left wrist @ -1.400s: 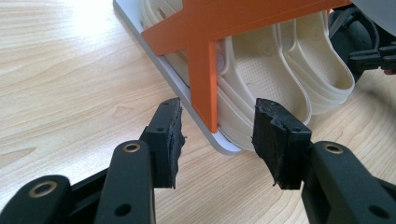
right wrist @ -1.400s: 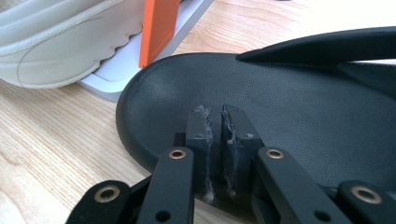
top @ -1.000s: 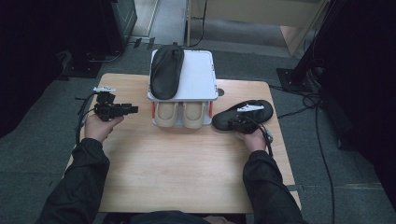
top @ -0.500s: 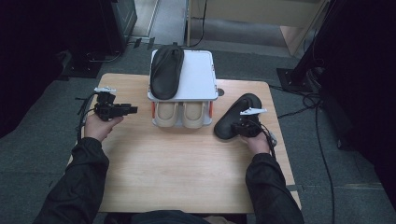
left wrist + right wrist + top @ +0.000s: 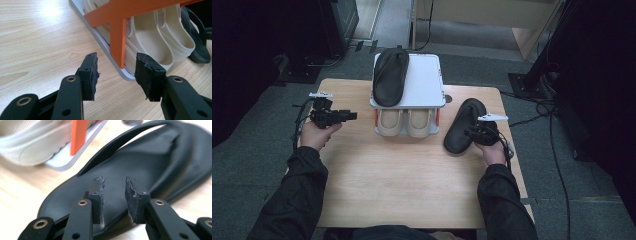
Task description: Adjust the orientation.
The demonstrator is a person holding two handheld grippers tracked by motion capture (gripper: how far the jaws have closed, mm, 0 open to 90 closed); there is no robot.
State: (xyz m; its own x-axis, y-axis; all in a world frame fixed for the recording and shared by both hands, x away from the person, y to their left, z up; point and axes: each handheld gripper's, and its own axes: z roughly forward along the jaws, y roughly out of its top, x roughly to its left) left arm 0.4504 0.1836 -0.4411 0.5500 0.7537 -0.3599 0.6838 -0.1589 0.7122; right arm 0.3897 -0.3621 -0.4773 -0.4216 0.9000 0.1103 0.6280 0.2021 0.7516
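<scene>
Right gripper view: right gripper (image 5: 113,182) apparently open over black slipper (image 5: 155,160).

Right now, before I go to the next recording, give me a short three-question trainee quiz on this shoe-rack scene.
1. True or false: the black slipper on the table lies to the left of the rack.
2. Which gripper is at that slipper? A) left gripper B) right gripper
3. What fills the rack's lower shelf?

Key: 1. False, it lies to the right of it. 2. B; its jaws have just been opening, apart above the slipper's sole. 3. A pair of beige shoes; another black slipper lies on top.
</scene>
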